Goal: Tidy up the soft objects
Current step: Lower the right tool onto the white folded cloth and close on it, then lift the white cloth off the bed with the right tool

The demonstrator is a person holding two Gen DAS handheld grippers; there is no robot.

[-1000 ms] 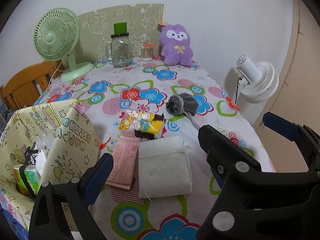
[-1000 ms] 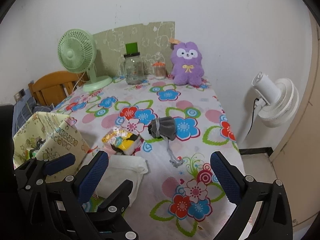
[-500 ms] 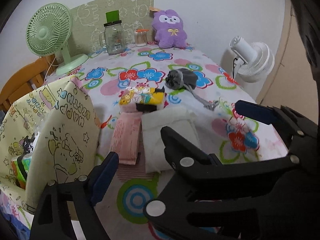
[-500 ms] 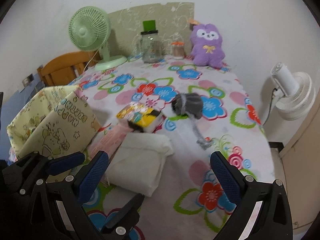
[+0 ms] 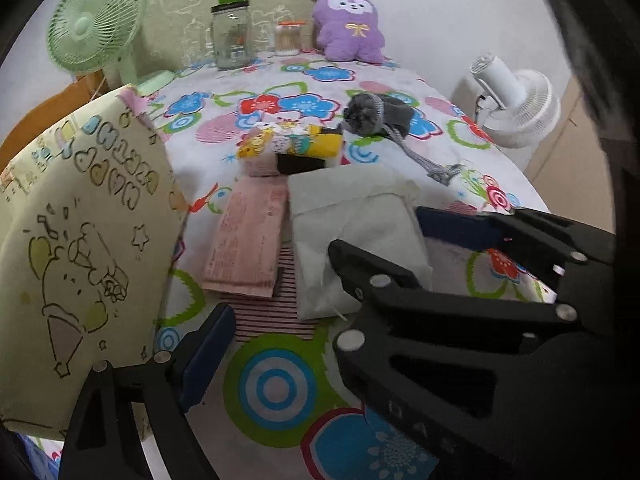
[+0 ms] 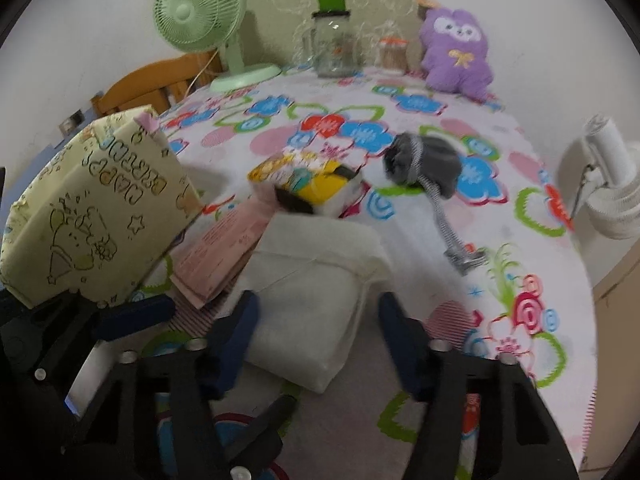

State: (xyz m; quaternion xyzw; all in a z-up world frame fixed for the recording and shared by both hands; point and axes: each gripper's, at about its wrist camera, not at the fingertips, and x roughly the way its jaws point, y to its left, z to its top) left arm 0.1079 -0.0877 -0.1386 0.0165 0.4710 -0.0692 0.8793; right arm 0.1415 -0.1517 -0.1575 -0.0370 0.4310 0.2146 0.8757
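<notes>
A: Right gripper (image 6: 316, 336) first. Its blue pads sit on either side of the near end of the white folded cloth (image 6: 316, 296), and the jaws have just been closing, so they're now at a middling gap. The cloth is between them, but I can't see the pads pressing into it. No grip, I'd say.

B: And the left gripper (image 6: 188, 320)?

A: Jaws wide, nothing between them. From its own camera the one pad in view hangs over the floral tablecloth (image 5: 276, 392), just beside the cream gift bag (image 5: 80, 240).

B: So how should the pick go?

A: My read: bring the pads low enough to catch every folded layer, pinch well in from the edge, and lift straight so the fold doesn't spill open.

B: Anything nearby to watch?

A: The pink packet (image 6: 220, 252) lies touching the cloth's left side, with the yellow cartoon pack (image 6: 308, 184) just behind. The grey pouch (image 6: 428, 160) sits apart toward the right, cord trailing. The bag stands open-topped at the left, the likely destination.
</notes>
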